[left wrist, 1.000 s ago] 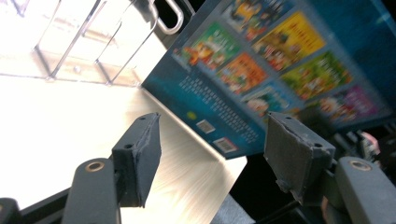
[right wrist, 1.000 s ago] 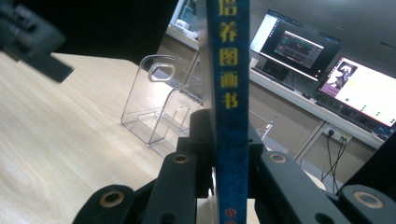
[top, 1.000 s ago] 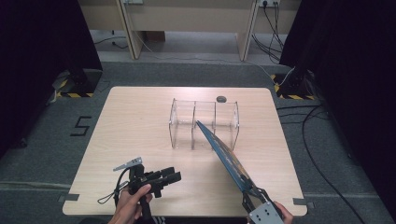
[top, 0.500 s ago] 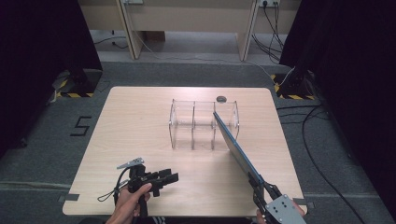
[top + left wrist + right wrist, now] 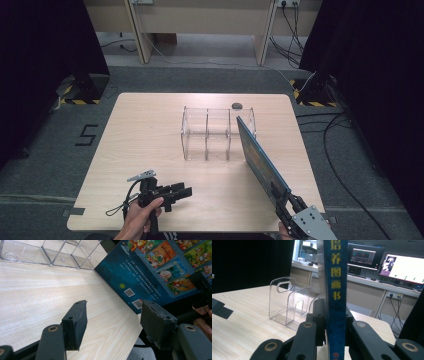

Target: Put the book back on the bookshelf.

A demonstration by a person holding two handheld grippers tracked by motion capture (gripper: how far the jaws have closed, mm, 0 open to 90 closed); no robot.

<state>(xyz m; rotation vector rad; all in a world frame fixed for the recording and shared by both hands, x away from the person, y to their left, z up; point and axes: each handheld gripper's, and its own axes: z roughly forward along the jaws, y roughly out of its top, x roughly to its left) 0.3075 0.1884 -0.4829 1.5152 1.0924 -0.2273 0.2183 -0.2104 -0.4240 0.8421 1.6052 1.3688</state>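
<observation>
In the high view the right gripper (image 5: 286, 200), at lower right, clamps a book (image 5: 260, 160) slanting up toward the clear rack (image 5: 217, 134) at centre. The right gripper view adds its blue spine with yellow characters; the left gripper view shows the cover, with the left gripper (image 5: 113, 323) part open, empty.

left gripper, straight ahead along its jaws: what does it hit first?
Probably the blue picture book that the right gripper holds: it crosses the line ahead of the open left gripper. The clear rack sits off to one side; depth is uncertain.
</observation>
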